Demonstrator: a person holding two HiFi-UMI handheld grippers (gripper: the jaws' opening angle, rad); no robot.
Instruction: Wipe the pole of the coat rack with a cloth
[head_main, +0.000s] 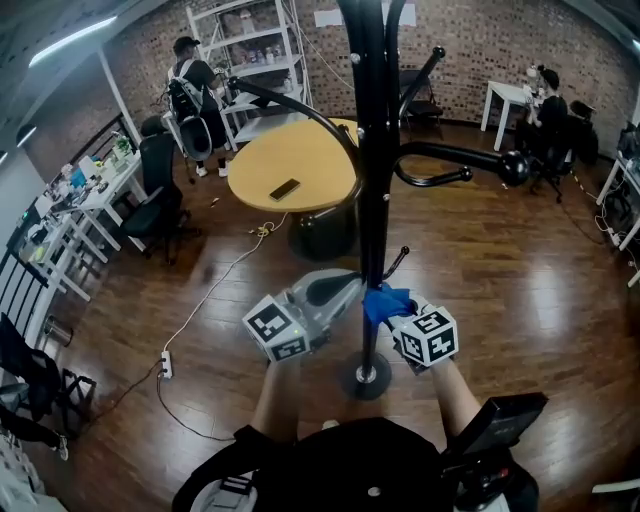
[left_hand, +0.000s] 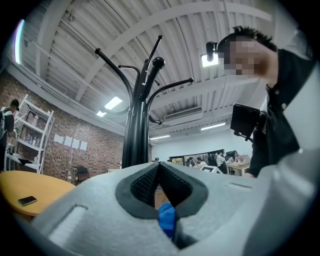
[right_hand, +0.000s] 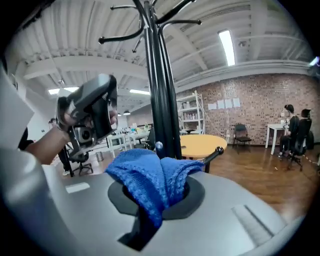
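The black coat rack pole (head_main: 372, 200) rises from its round base (head_main: 367, 378) straight in front of me. My right gripper (head_main: 400, 312) is shut on a bunched blue cloth (head_main: 386, 301), which lies against the pole's right side just above the base. In the right gripper view the cloth (right_hand: 150, 180) spills out of the jaws with the pole (right_hand: 162, 100) right behind it. My left gripper (head_main: 345, 298) sits close on the pole's left side at the same height. Its jaws stand apart with nothing between them, and a sliver of blue cloth (left_hand: 167, 219) shows through the gap. The pole (left_hand: 136, 130) towers beyond them.
The rack's curved arms (head_main: 450, 160) jut out overhead. A round yellow table (head_main: 295, 165) with a phone (head_main: 285, 188) stands just behind the rack. A power strip and cable (head_main: 166, 365) lie on the wooden floor at left. Desks, chairs, shelves and people line the room's edges.
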